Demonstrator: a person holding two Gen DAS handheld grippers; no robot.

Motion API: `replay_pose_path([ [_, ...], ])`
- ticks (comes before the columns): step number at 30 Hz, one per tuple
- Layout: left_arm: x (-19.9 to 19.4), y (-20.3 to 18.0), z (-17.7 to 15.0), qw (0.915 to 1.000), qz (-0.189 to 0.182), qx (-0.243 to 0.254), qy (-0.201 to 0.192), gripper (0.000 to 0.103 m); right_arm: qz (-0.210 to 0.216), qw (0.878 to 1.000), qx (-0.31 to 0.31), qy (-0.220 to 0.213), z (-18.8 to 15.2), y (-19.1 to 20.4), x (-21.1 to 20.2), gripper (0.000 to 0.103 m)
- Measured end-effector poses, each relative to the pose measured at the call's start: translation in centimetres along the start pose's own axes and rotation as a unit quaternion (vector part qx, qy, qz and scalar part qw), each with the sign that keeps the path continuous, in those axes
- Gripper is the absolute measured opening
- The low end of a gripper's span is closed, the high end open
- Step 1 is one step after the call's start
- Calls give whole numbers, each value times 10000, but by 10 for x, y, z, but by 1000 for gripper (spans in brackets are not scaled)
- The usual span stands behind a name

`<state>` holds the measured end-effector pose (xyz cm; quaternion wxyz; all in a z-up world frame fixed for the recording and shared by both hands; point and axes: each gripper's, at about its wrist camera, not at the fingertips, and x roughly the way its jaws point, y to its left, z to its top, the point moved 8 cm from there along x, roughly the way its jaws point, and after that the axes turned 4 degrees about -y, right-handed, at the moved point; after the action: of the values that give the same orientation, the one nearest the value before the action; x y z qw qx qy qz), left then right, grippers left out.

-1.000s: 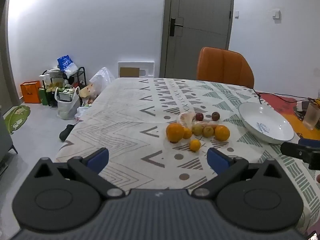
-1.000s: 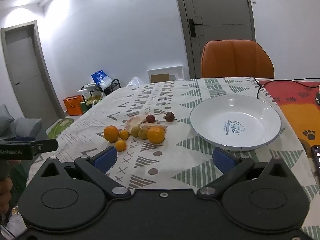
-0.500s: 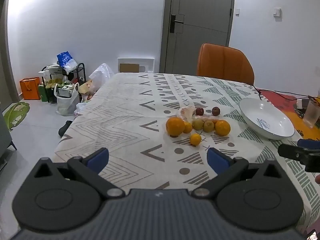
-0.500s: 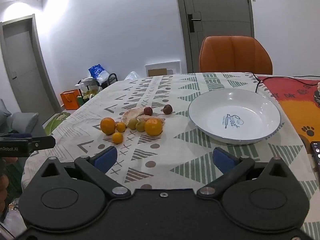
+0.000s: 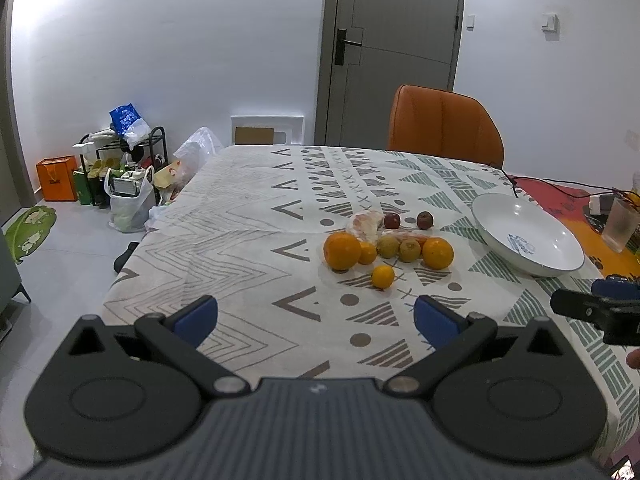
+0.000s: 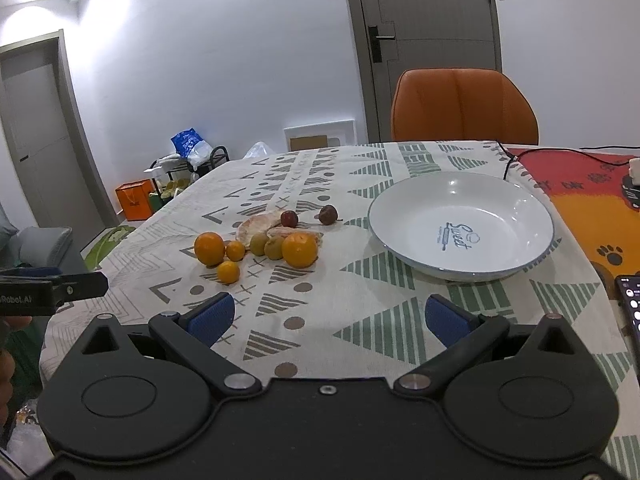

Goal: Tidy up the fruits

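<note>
Both views have shifted a little since the earlier frames: the fruit cluster sits slightly lower and nearer in each, so I read both rigs as easing toward the surface [image 5: 248,216]. No fruit has changed place.

Left gripper [image 5: 316,316]: fingers spread wide, holding nothing, hovering short of the fruit. Right gripper [image 6: 328,316]: same, wide apart and empty, aimed between the fruit and the white plate [image 6: 516,268].

Fruit lies bunched mid-cloth, left of the plate, none on it yet. Large orange [image 5: 342,251] at the left end, a second orange [image 5: 438,254] at the right end, a small citrus [image 5: 383,276] alone in front. Two greenish round fruits [image 5: 399,248] sit between the oranges, touching or nearly so. Two dark red fruits [image 5: 408,221] behind, beside a pale peeled segment [image 5: 365,226].

Risks as I judge them:
- Round fruit on loose cloth: a glancing finger sends one rolling, possibly off the near edge.
- Tight packing: closing on a middle piece likely knocks its neighbours. Small front citrus looks the safest first pick.
- Peeled segment looks soft; a hard squeeze could crush it.
- Both rigs converging on one cluster could collide.
- Cable [image 6: 508,160] lies at the plate's far rim; a nudged plate may drag it.
- Drinking glass [image 5: 620,228] stands just beyond the plate, within a careless swing.
</note>
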<state>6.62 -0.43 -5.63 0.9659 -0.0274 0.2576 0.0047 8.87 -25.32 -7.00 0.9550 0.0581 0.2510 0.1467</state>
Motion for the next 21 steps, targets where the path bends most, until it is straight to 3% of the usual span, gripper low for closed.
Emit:
replay_pose_path([
  [21, -4, 2, 1, 10000, 28, -29, -41, 103, -86, 10000, -2, -23, -1, -1, -2, 103],
])
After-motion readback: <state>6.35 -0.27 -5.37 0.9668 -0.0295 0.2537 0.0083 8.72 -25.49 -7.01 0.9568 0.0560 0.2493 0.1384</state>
